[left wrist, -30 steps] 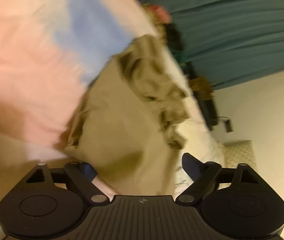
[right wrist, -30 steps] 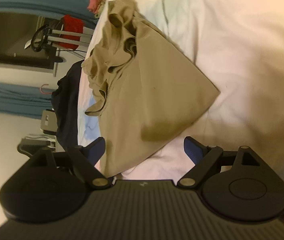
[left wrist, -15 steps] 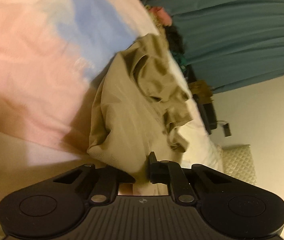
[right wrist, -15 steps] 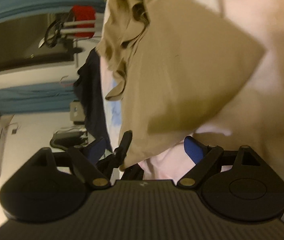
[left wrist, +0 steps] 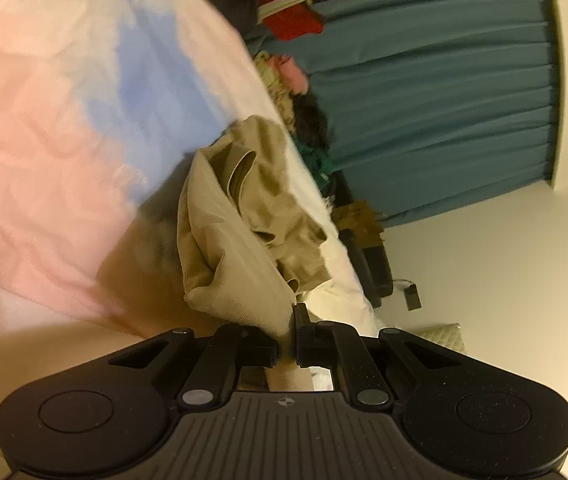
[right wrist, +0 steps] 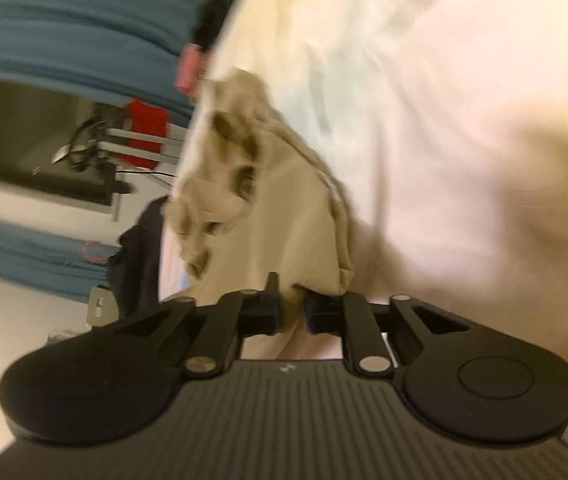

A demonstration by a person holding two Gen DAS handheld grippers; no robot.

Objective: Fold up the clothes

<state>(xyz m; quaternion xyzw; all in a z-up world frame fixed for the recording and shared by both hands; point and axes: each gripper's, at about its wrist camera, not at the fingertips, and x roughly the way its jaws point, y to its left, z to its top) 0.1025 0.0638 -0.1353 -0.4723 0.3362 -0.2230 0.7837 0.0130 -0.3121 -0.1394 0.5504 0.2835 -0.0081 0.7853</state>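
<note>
Blur and hidden edges

Motion is smearing the bed sheet [right wrist: 464,128]; the beige garment [left wrist: 235,280] is disappearing behind each claw, hiding its pinched corners.

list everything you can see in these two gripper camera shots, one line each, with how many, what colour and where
garment: one, tan, crumpled on the bed, near edge pinched by both grippers
bedsheet: one, pink, blue and white patches, under the garment
curtains: teal, hanging beyond the bed
clothes pile: several pieces, pink, dark and green among them, at the bed's far edge
red cloth: one, on a rack past the bed
dark cloth: one, navy or black, hanging off the bed's side
cushion: one, cream, quilted, by the wall
left gripper: one, black, shut on the garment
right gripper: one, black, jaws closing, garment between them
</note>
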